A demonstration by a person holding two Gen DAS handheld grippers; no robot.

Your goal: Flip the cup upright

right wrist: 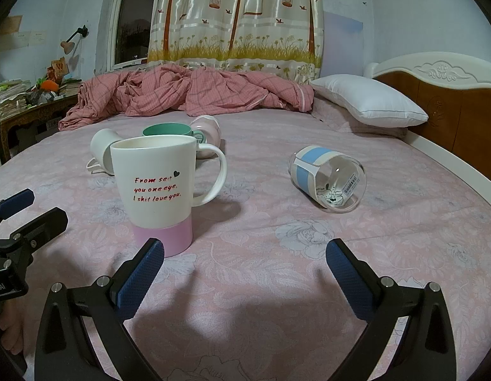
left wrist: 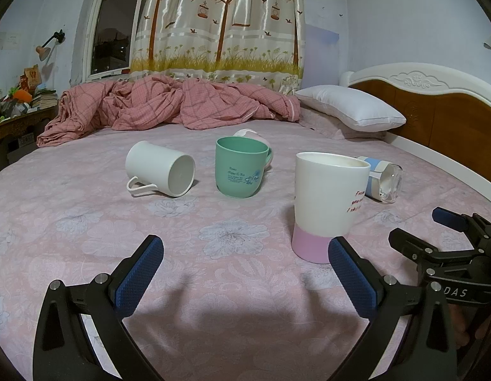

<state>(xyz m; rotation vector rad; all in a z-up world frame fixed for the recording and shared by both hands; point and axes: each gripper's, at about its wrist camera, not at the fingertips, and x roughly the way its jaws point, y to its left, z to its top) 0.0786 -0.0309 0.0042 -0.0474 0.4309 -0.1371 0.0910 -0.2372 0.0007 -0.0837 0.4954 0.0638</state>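
On the pink floral bed, a white and pink mug with red lettering (left wrist: 328, 204) (right wrist: 159, 190) stands upright. A green cup (left wrist: 240, 166) (right wrist: 167, 130) stands upright behind it. A white cup (left wrist: 161, 168) (right wrist: 102, 150) lies on its side. A clear glass cup with a blue band (right wrist: 328, 179) (left wrist: 382, 179) lies on its side. A pale pink cup (right wrist: 207, 130) (left wrist: 250, 134) lies behind the green one. My left gripper (left wrist: 245, 270) is open and empty, near the mug. My right gripper (right wrist: 245, 270) is open and empty, short of the glass cup.
A crumpled pink quilt (left wrist: 169, 104) lies at the far side of the bed. A white pillow (left wrist: 350, 108) rests by the wooden headboard (left wrist: 436, 117) at right. A cluttered desk (left wrist: 16, 108) stands at far left. The bed sheet (left wrist: 213, 222) spreads around the cups.
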